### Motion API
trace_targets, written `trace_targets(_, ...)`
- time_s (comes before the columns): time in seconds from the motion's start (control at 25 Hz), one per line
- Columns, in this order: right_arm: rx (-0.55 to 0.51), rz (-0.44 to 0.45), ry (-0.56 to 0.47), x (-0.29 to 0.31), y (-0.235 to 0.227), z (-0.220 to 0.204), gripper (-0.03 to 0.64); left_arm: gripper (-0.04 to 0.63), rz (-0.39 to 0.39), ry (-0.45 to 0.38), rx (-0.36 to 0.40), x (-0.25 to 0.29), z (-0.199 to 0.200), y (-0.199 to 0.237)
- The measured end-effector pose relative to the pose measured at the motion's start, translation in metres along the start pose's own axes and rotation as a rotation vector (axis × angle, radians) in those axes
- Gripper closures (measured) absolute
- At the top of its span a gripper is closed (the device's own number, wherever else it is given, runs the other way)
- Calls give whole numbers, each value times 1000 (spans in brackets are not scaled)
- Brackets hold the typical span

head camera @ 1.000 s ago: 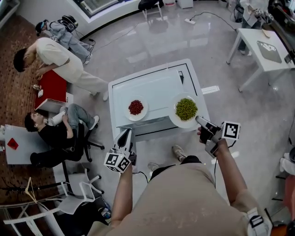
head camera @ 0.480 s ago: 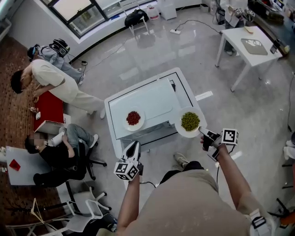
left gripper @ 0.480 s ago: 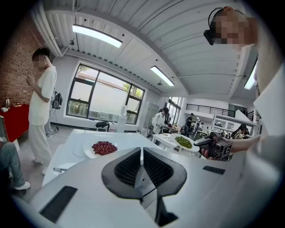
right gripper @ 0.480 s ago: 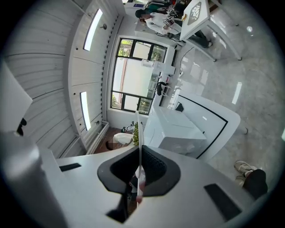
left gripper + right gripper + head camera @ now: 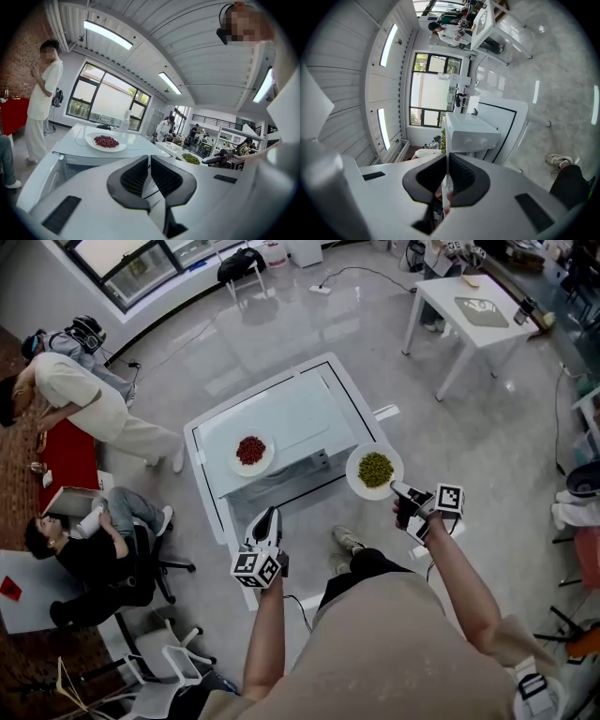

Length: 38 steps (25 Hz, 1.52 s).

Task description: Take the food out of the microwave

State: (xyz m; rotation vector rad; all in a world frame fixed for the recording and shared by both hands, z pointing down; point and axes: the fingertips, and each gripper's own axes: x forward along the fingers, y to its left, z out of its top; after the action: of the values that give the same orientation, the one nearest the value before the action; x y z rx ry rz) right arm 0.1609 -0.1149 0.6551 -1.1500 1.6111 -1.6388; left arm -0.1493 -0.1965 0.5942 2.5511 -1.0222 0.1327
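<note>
The white microwave (image 5: 291, 418) stands on a white table (image 5: 208, 502), seen from above. A white plate of red food (image 5: 250, 451) rests on its top, left side. My right gripper (image 5: 398, 491) is shut on the rim of a white plate of green food (image 5: 375, 470), held level in the air just off the microwave's right front corner. In the right gripper view that rim (image 5: 446, 157) runs edge-on between the jaws, with the microwave (image 5: 471, 131) beyond. My left gripper (image 5: 265, 521) is shut and empty, low in front of the table; its view shows the red plate (image 5: 106, 141).
Two people (image 5: 66, 390) and a red table (image 5: 66, 460) are at the left, with an office chair (image 5: 150, 563) close to the table's left. A white side table (image 5: 473, 310) stands at the back right. My shoe (image 5: 345, 540) is below the table's front.
The right gripper has carried the plate of green food off the microwave's right edge, outward and toward me. The left gripper stayed low in front. The head camera has pulled back.
</note>
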Motion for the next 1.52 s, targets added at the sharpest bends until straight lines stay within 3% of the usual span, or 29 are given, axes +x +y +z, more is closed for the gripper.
trace_targets(0.36, -62, -56, 40, -18, -32, -42, 597, 588, 1, 28, -9, -12, -40, -7)
trace_targets(0.48, -33, -73, 49, -17, -45, -62, 597, 588, 6, 50, -7, -25, -55, -6)
trace_targets(0.84, -17, -75, 81, -14, -57, -73, 597, 588, 39, 94, -3, -26, -81, -5)
trace_targets(1.08, -76, -113, 61, -13, -63, -75, 598, 588, 20, 124, 2, -23, -93, -12)
trace_targets(1.52, -98, -70, 72, -7, -46, -78, 598, 588, -25, 125, 6, -25, -91, -33)
